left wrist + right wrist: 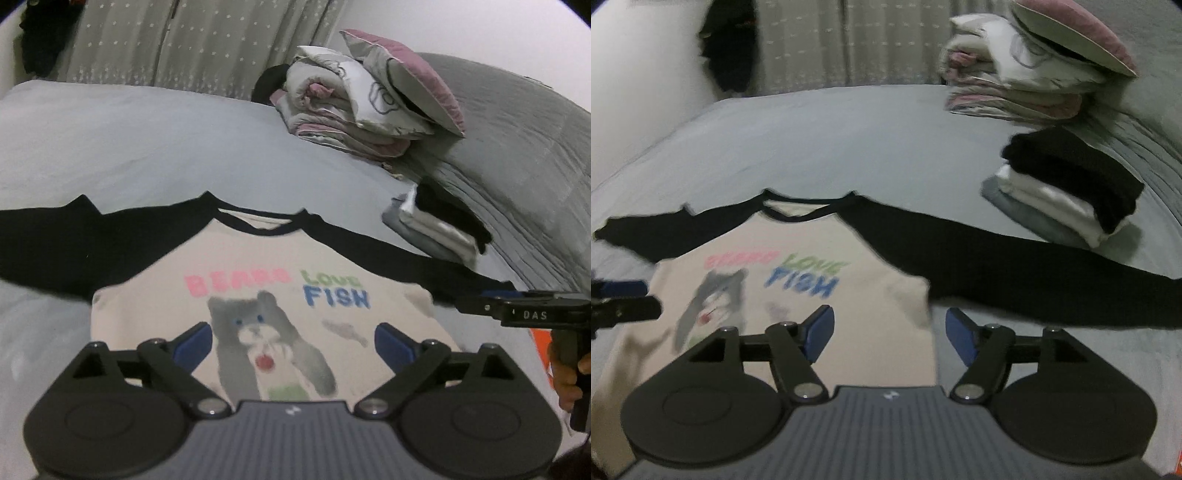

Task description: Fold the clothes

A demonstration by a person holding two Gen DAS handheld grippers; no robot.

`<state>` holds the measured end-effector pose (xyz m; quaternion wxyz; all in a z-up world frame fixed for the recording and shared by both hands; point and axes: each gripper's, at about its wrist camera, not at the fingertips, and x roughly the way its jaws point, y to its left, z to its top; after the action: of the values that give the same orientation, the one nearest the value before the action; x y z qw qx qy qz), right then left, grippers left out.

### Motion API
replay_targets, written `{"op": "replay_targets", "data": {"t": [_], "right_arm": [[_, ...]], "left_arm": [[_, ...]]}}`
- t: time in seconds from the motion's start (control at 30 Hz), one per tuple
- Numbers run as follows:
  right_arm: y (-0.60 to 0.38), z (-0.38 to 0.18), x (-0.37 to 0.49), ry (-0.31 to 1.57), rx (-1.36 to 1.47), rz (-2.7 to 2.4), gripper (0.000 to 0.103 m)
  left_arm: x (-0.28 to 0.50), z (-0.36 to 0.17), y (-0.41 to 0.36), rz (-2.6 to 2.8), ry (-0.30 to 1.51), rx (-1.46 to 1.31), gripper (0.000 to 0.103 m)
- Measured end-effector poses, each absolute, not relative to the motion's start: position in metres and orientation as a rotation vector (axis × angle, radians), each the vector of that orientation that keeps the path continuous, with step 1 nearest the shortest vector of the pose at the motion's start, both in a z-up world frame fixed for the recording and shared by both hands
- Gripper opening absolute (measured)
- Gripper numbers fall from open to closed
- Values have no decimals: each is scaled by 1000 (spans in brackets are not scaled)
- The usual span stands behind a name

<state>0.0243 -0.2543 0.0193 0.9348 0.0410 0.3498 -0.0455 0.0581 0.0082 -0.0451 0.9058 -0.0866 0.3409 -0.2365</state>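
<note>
A cream shirt with long black sleeves (pixel 258 258) (pixel 812 254) lies face up and spread flat on the bed, printed with a grey bear and coloured letters. My left gripper (pixel 293 345) hovers open above the bear print, nothing between its blue pads. My right gripper (pixel 890 334) is open over the shirt's right side edge, below the right sleeve (pixel 1034 258), and holds nothing. In the left wrist view the right gripper (pixel 517 308) shows at the right edge, with a hand (pixel 567 373) on its handle. The left gripper's tip (pixel 624 299) shows at the left edge of the right wrist view.
A light blue sheet (pixel 166 147) covers the bed. A stack of folded clothes (pixel 1067 188) with a black piece on top lies to the right of the shirt. Behind it are a folded quilt and pillow (pixel 369 99), a grey blanket (pixel 517 147) and curtains (pixel 192 40).
</note>
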Motion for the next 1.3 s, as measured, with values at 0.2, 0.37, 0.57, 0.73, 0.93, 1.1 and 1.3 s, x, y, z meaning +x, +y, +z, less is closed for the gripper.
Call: {"op": "replay_targets", "data": {"t": [0.2, 0.37, 0.57, 0.73, 0.93, 1.1, 1.3], "right_arm": [[-293, -5, 50, 758, 210, -217, 71], [-321, -11, 61, 761, 257, -335, 71], [-350, -19, 63, 735, 340, -474, 71], [-372, -28, 64, 700, 399, -581, 71], [-391, -36, 60, 636, 427, -682, 71], [-404, -40, 57, 574, 451, -732, 71], [-415, -41, 64, 546, 491, -772, 44]], "left_arm": [[86, -68, 4, -442, 729, -202, 100], [96, -79, 6, -419, 692, -177, 102], [102, -93, 9, -403, 641, -148, 102], [102, -101, 5, -402, 634, -106, 103], [102, -104, -2, -384, 642, -56, 103], [103, -105, -1, -382, 643, -70, 103], [101, -106, -12, -360, 649, 1, 103]]}}
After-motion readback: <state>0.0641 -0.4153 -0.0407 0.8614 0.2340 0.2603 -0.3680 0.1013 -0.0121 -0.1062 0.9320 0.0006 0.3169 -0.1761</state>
